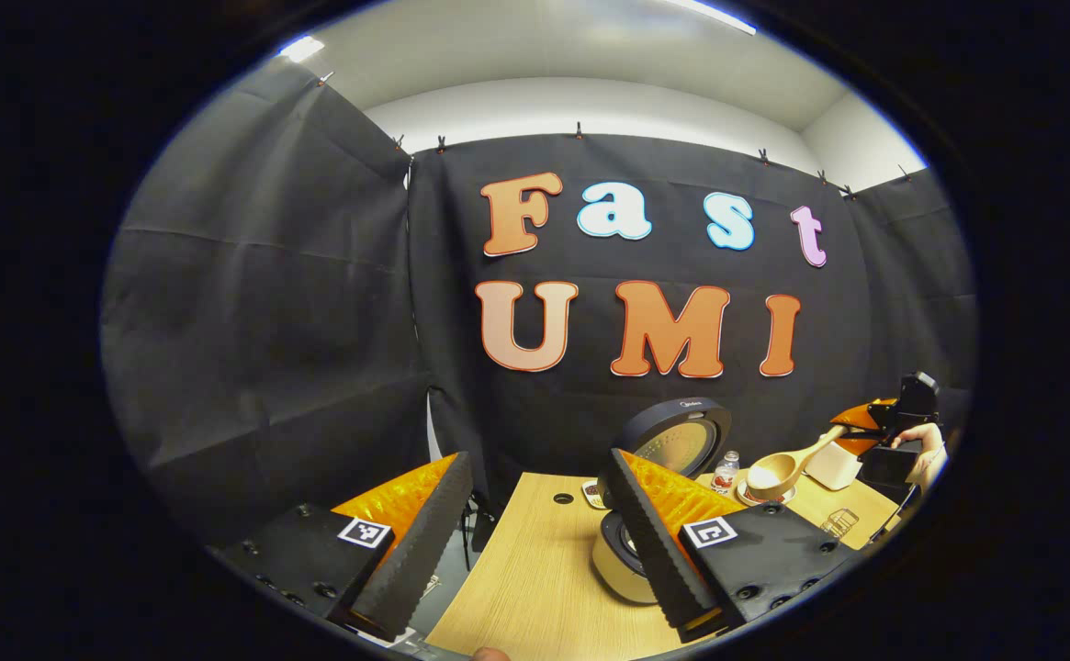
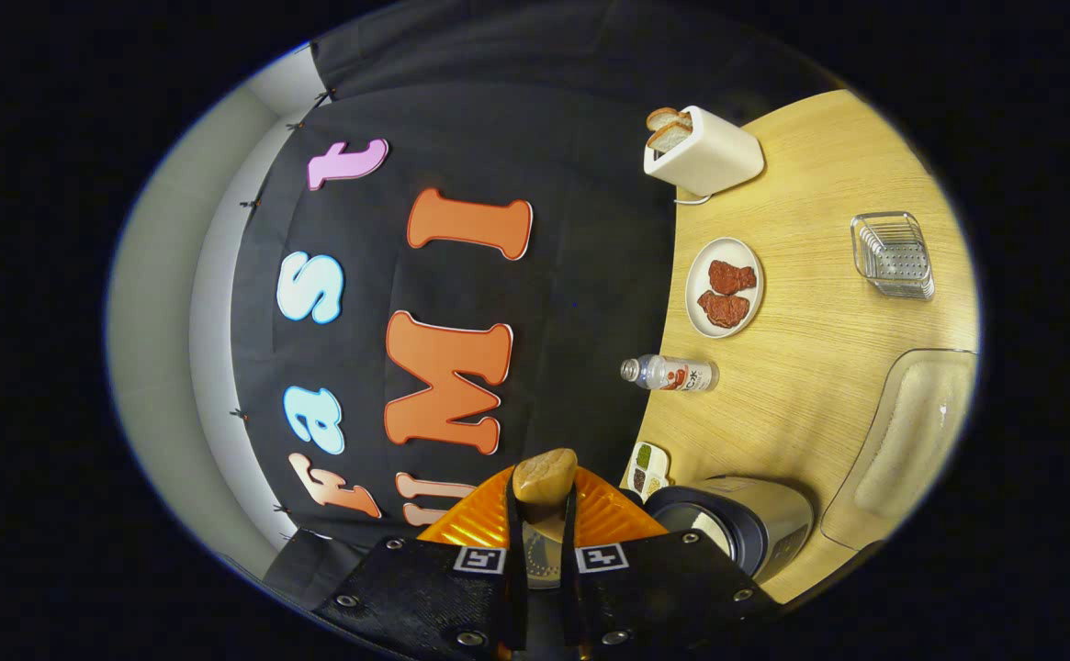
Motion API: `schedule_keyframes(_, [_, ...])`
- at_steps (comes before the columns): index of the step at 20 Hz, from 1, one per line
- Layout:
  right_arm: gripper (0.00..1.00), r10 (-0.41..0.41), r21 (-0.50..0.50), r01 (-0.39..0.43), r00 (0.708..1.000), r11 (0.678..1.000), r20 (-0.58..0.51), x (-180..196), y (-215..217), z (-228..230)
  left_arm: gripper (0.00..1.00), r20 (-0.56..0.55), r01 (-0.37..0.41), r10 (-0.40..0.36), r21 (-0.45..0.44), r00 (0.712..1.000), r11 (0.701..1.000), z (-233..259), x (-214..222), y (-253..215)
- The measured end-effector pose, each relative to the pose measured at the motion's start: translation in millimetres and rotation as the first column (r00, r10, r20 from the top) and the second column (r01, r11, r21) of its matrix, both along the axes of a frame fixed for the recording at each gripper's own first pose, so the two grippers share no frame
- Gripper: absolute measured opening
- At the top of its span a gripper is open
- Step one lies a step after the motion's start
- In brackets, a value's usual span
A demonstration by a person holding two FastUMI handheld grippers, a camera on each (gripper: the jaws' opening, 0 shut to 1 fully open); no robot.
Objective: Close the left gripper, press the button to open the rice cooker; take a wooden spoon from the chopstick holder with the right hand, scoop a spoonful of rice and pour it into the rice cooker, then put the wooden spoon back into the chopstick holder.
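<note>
Rice cooker point(image 1: 631, 542) lid up, plate point(image 2: 724, 287) with two meat pieces, toaster point(image 2: 704, 151) holding bread.

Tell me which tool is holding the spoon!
The right tool, seen far off in the left gripper view, pinches the wooden spoon by its handle. The left tool stands open with nothing between its fingers.
</note>
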State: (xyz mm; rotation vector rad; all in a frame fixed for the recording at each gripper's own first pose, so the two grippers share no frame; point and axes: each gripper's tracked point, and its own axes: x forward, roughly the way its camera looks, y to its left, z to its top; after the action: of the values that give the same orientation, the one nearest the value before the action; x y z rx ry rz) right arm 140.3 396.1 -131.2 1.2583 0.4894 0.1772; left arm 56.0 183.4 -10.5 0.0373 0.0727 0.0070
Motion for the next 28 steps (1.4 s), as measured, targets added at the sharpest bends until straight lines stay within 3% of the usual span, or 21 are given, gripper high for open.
schedule_keyframes(11, [0.13,0.051,-0.165,-0.038,0.996,0.986,0.079,7.3,39.1,13.4,0.99,-0.039,-0.036,0.035,-0.029,0.999,0.999,-11.3,-2.4,24.9])
schedule_keyframes(28, [0.13,0.162,-0.400,-0.064,0.963,0.914,0.216,-1.5,68.1,49.3,1.00,-0.046,-0.007,0.005,-0.043,0.999,0.999,-12.7,4.6,22.3])
